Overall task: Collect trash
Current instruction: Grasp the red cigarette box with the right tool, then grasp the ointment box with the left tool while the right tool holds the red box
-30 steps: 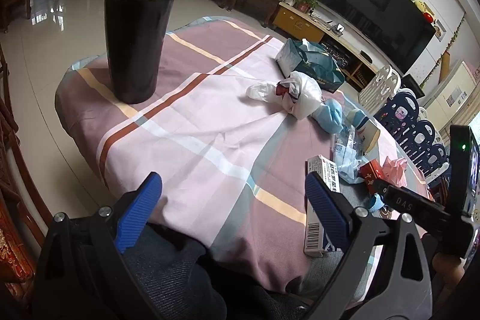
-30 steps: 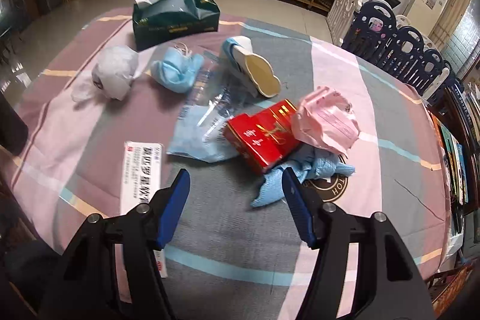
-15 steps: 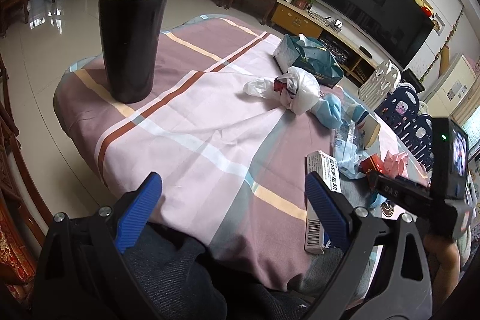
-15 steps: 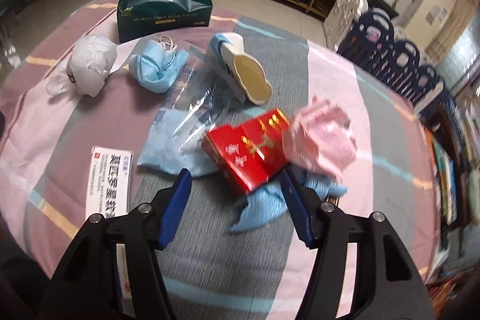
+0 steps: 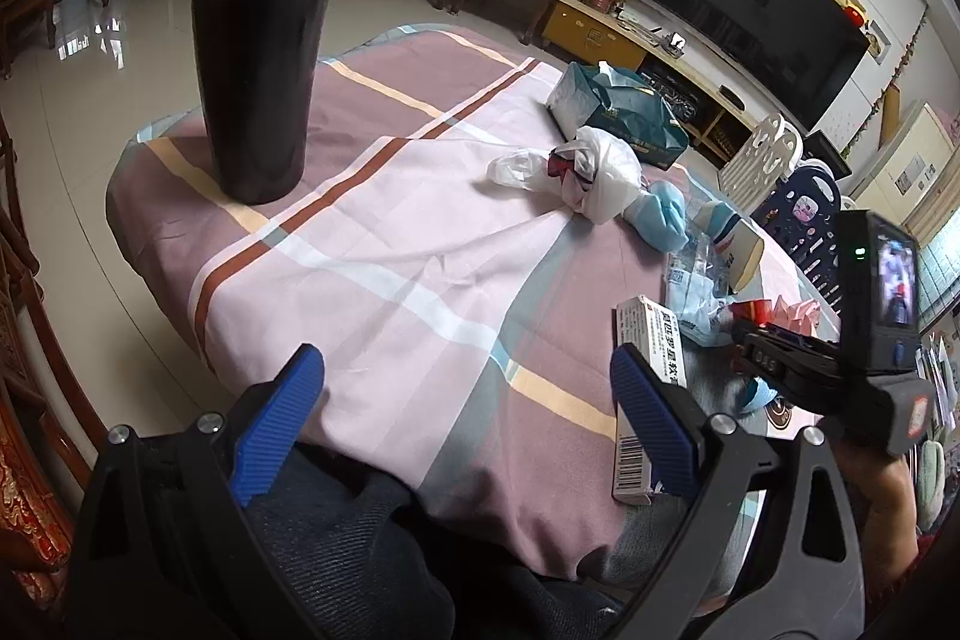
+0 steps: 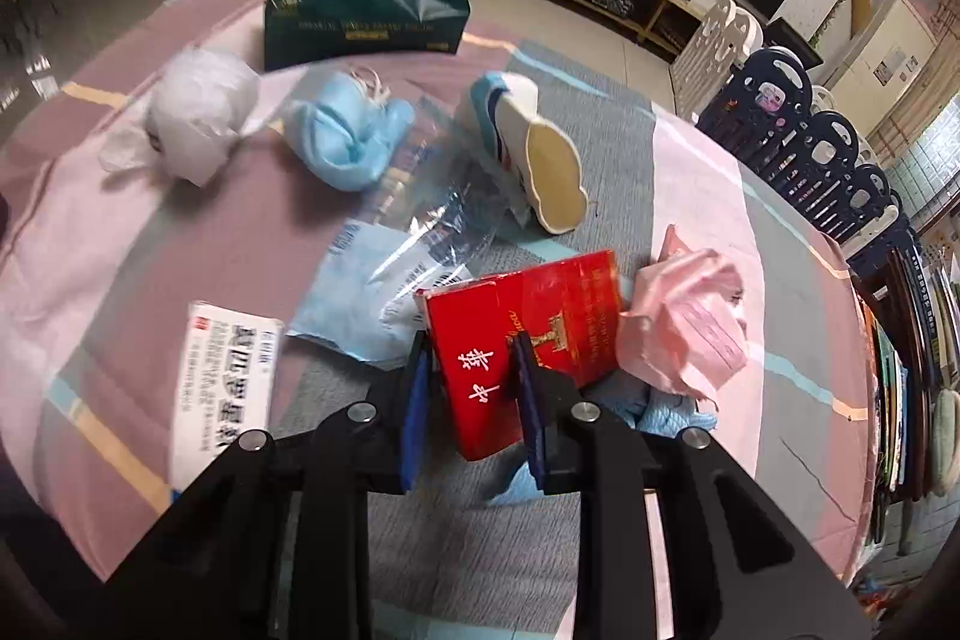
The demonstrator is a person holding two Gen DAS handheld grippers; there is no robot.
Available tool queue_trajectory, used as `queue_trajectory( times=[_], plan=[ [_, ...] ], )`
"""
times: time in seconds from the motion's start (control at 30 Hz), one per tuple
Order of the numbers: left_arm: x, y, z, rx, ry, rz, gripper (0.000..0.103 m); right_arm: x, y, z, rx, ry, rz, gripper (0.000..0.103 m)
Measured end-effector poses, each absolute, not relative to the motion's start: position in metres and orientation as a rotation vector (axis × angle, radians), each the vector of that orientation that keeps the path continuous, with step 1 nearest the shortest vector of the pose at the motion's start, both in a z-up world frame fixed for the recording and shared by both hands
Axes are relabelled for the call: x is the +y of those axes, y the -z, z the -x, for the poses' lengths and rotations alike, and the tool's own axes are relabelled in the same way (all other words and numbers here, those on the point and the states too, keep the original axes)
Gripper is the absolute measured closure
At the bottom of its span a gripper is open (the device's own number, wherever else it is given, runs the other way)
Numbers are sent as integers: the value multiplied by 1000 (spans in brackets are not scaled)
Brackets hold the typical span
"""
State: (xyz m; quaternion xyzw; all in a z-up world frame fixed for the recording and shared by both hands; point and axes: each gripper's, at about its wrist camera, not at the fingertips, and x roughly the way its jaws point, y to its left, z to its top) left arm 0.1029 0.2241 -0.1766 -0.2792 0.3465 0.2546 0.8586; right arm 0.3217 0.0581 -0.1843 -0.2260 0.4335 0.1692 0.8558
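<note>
Clamping the red cigarette pack (image 6: 528,334), right gripper (image 6: 471,382) jaws having just closed onto its sides, ready for lifting. Left gripper (image 5: 468,418): wide open, empty, parked at surface (image 5: 384,244) edge. Remaining litter awaits collection.

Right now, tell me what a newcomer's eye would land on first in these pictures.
The bright red box in the middle of the littered table, with the right tool closing its jaws around the box's near end. Next, the tall black cup with a spoon in it, standing alone at the far left edge of the striped tablecloth, ahead of the open, empty left tool.
</note>
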Motion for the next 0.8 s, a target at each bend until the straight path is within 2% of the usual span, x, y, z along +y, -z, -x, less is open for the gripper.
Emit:
queue_trajectory(
  times=[0.27, 0.67, 0.8],
  plan=[
    [223, 176, -103, 730, -533, 576, 7, 39, 135, -289, 839, -448, 262, 78],
    [221, 176, -104, 733, -517, 571, 7, -20, 118, -244, 878, -482, -12, 78],
    [222, 171, -100, 680, -451, 609, 7, -43, 110, -228, 870, -470, -60, 78]
  ],
)
